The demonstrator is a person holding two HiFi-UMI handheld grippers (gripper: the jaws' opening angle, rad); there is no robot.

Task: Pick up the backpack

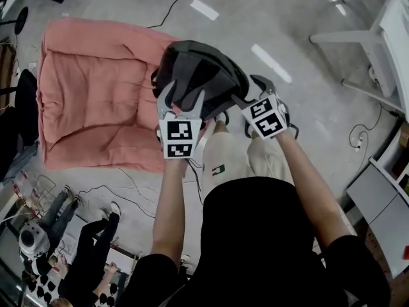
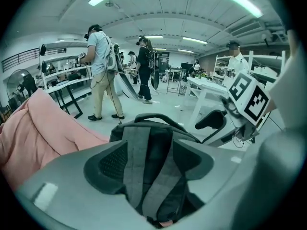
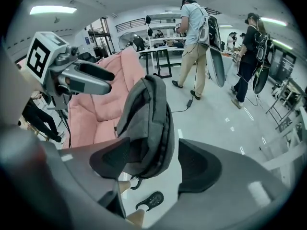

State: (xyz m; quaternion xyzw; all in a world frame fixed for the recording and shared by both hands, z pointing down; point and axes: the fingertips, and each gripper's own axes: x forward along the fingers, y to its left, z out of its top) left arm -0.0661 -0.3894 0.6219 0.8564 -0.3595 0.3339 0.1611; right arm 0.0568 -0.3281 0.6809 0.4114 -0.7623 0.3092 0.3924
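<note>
Nearest: beige trousers (image 1: 236, 158) and a black shoe (image 3: 151, 201) on the grey floor (image 1: 294, 43).

Left gripper (image 2: 156, 155): jaws wide, pads flanking the strap side of the backpack (image 1: 198, 72), which fills the gap.

Right gripper (image 3: 154, 152): jaws wide. The backpack's lower end is between them, close to the pad at 9 o'clock, with a clear gap to the pad at 3.

Backpack: grey-black, upright, handle on top, at 12 o'clock from the wearer. It sits at the right edge of the pink cushioned chair (image 1: 96, 94), which spreads toward 10 o'clock. Cannot tell if its base meets the floor.

Beyond: white table (image 1: 393, 31) at 2 o'clock; people (image 2: 103, 71) standing far off.
</note>
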